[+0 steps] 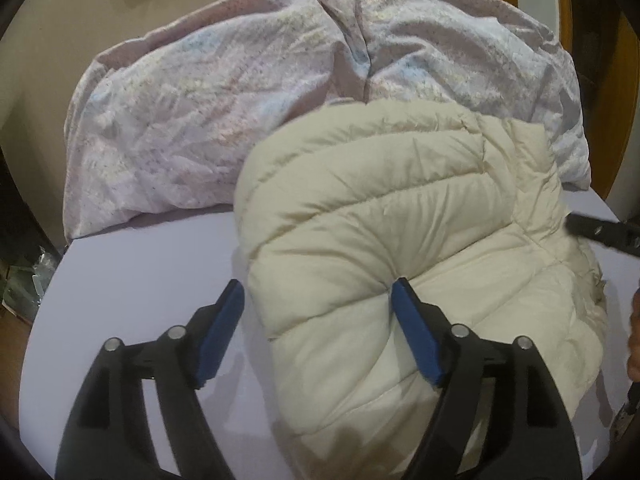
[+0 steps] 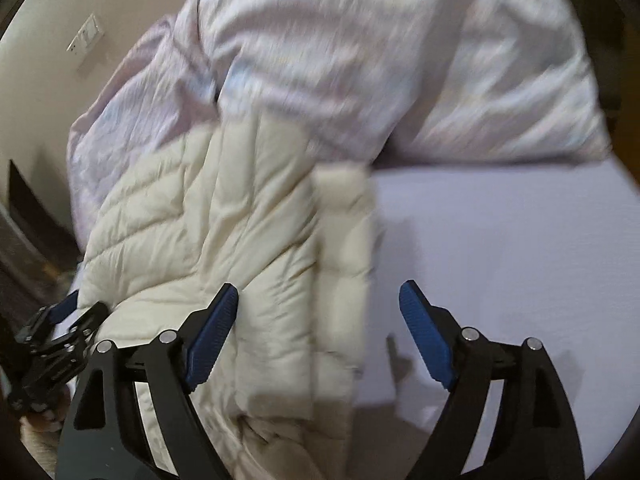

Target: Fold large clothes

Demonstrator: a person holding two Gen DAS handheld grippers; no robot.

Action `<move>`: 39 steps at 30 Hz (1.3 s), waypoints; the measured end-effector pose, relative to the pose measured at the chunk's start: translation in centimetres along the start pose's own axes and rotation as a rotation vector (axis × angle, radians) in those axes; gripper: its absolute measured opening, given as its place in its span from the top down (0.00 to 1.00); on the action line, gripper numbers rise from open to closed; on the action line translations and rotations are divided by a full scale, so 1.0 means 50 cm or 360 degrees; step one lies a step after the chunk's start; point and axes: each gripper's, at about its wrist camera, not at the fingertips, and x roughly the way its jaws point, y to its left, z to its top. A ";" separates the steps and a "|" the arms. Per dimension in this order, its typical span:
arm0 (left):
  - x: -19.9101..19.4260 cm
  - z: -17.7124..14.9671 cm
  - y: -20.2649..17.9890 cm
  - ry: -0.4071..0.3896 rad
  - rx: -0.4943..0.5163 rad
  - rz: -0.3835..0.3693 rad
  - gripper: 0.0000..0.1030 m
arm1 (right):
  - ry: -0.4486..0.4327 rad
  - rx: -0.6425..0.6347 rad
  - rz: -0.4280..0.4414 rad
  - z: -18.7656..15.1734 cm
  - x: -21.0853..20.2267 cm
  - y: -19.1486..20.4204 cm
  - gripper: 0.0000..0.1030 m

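A: Where's the cream puffer jacket point(image 1: 400, 248) lying?
B: On the lavender sheet point(image 1: 132, 280), just in front of the crumpled duvet point(image 1: 224, 120).
A: Claws?
B: Left gripper point(image 1: 318, 300) is gaping, straddling the jacket's edge. Right gripper point(image 2: 318, 300) is gaping too, over its other edge.

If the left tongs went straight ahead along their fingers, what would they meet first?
Most likely the cream quilted puffer jacket: the open left tongs already straddle its near edge on the lavender bed sheet. Depth is unclear.
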 end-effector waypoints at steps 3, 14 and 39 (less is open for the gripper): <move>-0.010 0.016 0.011 -0.0014 -0.0043 -0.0033 0.24 | -0.0156 -0.0039 -0.0057 -0.003 -0.051 -0.020 0.29; 0.023 0.066 -0.032 -0.0006 0.0037 -0.0039 0.24 | -0.0116 -0.0299 -0.0067 0.033 0.046 0.131 0.61; 0.146 0.050 -0.063 0.0039 0.0013 -0.0145 0.07 | -0.0003 -0.0269 -0.0184 0.003 0.189 0.060 0.59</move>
